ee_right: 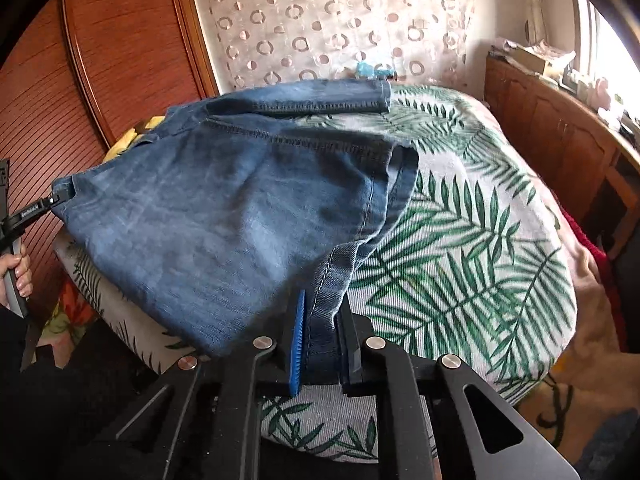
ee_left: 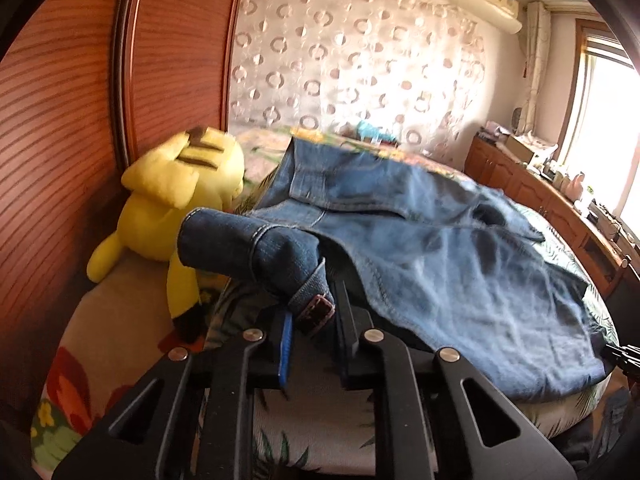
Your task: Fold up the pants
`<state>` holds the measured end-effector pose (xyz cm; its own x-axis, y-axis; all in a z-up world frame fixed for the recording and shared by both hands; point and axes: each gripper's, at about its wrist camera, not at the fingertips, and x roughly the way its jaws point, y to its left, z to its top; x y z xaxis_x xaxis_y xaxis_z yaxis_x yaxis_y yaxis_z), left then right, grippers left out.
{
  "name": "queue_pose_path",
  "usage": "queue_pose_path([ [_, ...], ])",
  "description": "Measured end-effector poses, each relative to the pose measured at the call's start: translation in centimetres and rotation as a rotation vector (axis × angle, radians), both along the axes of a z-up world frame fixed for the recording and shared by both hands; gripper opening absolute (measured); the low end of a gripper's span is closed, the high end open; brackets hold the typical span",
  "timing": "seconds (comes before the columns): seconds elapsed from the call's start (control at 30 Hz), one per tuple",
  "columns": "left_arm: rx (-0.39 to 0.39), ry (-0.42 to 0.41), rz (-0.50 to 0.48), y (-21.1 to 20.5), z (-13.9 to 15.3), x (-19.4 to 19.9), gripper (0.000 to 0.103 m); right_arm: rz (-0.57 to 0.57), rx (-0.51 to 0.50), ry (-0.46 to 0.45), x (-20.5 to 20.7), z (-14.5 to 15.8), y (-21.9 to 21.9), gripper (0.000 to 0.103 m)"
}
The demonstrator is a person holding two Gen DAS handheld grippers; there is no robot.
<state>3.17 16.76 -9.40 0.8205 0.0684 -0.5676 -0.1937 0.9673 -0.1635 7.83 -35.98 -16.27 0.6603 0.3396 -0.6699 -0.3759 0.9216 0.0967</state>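
Left wrist view: left gripper (ee_left: pixel 310 316) is clamped on the waistband; right gripper (ee_right: pixel 320 332) is clamped on a hem. Pants (ee_right: pixel 224 208) drape over the bed's (ee_right: pixel 480 240) near edge. Denim looks heavy and floppy, so seamed edges seem best holds. No containers visible.

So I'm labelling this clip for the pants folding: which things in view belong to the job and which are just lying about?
Part of the job:
jeans
left claw, shut on the jeans
right claw, shut on the jeans
bed they lie on

Just lying about:
yellow plush toy
wardrobe
curtain
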Motion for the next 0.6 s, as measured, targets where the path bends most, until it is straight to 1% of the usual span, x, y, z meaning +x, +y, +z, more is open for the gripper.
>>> queue_pose_path([
  [0.17, 0.02, -0.052, -0.03, -0.7, 2.3, 1.0, 0.017, 0.001, 0.02, -0.061, 0.3, 2.0, -0.3, 0.012],
  [0.27, 0.036, -0.084, -0.044, -1.0, 3.8, 1.5, 0.017, -0.003, 0.021, -0.114, 0.6, 3.6, -0.5, 0.011],
  [0.4, 0.058, -0.122, -0.054, -1.3, 5.7, 2.4, 0.017, -0.008, 0.008, -0.18, 1.2, 5.8, -0.5, 0.011],
  [0.6, 0.064, -0.168, -0.068, -1.2, 8.1, 4.6, 0.017, -0.026, -0.01, -0.282, 2.5, 9.0, -0.3, 0.009],
])
